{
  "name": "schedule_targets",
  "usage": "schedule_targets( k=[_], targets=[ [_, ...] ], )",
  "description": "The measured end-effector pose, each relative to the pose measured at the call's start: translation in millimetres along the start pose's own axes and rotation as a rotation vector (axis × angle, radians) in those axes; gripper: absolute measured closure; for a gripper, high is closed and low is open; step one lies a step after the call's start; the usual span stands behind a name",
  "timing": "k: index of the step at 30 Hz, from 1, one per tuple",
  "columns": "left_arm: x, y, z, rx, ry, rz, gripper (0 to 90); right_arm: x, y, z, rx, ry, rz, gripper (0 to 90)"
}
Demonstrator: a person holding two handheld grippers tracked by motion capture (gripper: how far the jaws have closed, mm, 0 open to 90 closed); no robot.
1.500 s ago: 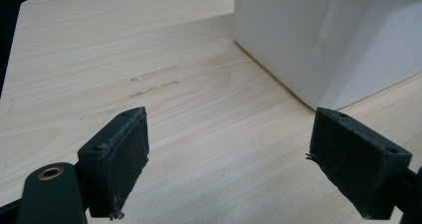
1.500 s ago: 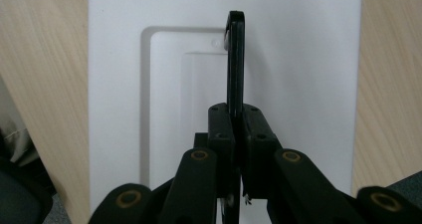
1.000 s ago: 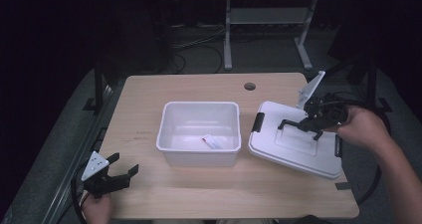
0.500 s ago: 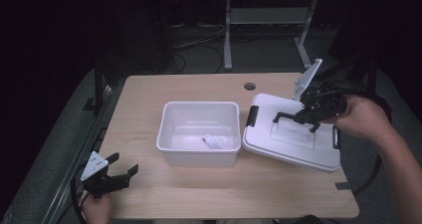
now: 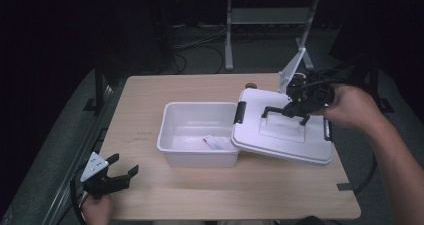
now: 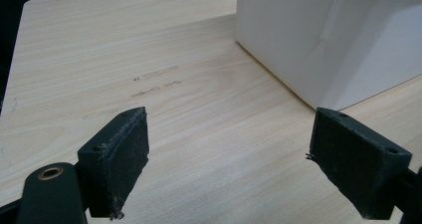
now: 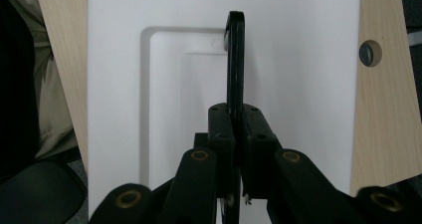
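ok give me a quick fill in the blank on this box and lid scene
1. The right tool is shut on the lid's black ____.
2. The lid overlaps the box's ____ edge in the high view.
3. The left tool hangs ____, holding nothing.
4. The table is made of ____.

Missing words: handle; right; open; wood

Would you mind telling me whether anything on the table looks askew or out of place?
Yes: the white lid sits askew, its left edge propped on the bin rim, not seated. The right gripper is shut on its black handle.
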State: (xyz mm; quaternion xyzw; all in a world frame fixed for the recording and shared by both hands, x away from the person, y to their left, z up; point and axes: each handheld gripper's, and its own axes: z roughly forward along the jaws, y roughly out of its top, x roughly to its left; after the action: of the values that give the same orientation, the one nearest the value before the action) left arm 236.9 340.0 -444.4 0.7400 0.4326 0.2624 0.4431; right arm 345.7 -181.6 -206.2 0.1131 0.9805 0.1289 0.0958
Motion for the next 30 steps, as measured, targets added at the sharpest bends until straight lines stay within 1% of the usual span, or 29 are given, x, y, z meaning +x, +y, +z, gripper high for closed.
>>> schedule_targets(
  k=[3, 4, 5, 8, 12, 13, 16, 17, 18, 19, 20, 22, 23, 25, 27, 28, 29, 30],
  targets=[
    [0.0, 0.0, 0.1, -0.002, -0.001, 0.000, 15.1, 0.5, 8.4, -1.4, -0.004, -0.001, -0.016, 84.7],
    [0.0, 0.0, 0.2, 0.001, -0.001, 0.004, 15.1, 0.8, 13.7, -2.0, -0.007, -0.001, -0.024, 84.7],
    [0.0, 0.0, 0.2, 0.001, -0.001, 0.004, 15.0, 0.8, 13.7, -2.0, -0.007, -0.001, -0.024, 84.7],
    [0.1, 0.1, 0.3, 0.001, -0.001, 0.004, 15.1, 1.4, 21.9, -2.3, -0.005, 0.002, -0.037, 84.7],
    [-0.2, -0.1, 0.2, -0.003, 0.000, -0.005, 15.0, 1.9, 35.9, -1.8, -0.011, 0.005, -0.060, 84.8],
    [-0.2, -0.1, 0.2, -0.003, 0.000, -0.005, 15.0, 1.9, 35.9, -1.8, -0.011, 0.005, -0.060, 84.8],
    [-0.1, -0.2, 0.0, -0.005, 0.001, -0.006, 15.0, 2.4, 43.4, -1.2, -0.010, 0.008, -0.070, 84.7],
    [-0.1, -0.2, 0.0, -0.006, 0.002, -0.007, 15.0, 2.3, 49.0, -0.8, -0.011, 0.012, -0.086, 84.8],
    [-0.1, -0.3, 0.1, -0.008, 0.002, -0.007, 15.0, 2.3, 49.0, -0.8, -0.011, 0.012, -0.086, 84.8],
    [0.0, -0.3, 0.2, -0.007, 0.002, -0.008, 15.1, 3.2, 54.8, -0.3, -0.016, 0.011, -0.088, 84.7],
    [0.2, -0.4, 0.3, -0.007, 0.002, -0.009, 15.1, 3.2, 54.8, -0.3, -0.016, 0.011, -0.088, 84.7],
    [0.4, -0.3, 0.3, -0.007, 0.002, -0.008, 15.1, 3.2, 60.3, 0.2, -0.027, 0.014, -0.098, 84.8],
    [0.4, -0.2, 0.0, -0.005, 0.003, -0.007, 15.0, 3.3, 66.6, 1.5, -0.030, 0.018, -0.104, 84.7],
    [0.5, -0.2, -0.1, -0.007, 0.003, -0.006, 15.0, 3.1, 68.9, 2.4, -0.033, 0.018, -0.110, 84.7],
    [0.6, -0.3, 0.1, -0.006, 0.003, -0.006, 15.0, 3.5, 78.4, 6.1, -0.032, 0.023, -0.121, 84.8],
    [0.6, -0.3, 0.1, -0.006, 0.003, -0.006, 15.1, 3.5, 78.4, 6.1, -0.032, 0.023, -0.121, 84.8],
    [0.6, -0.2, 0.1, -0.005, 0.004, -0.005, 15.0, 3.8, 84.8, 9.1, -0.035, 0.028, -0.127, 84.7],
    [0.8, -0.1, 0.1, -0.005, 0.004, -0.003, 15.0, 3.8, 84.8, 9.1, -0.035, 0.028, -0.127, 84.7]
  ],
)
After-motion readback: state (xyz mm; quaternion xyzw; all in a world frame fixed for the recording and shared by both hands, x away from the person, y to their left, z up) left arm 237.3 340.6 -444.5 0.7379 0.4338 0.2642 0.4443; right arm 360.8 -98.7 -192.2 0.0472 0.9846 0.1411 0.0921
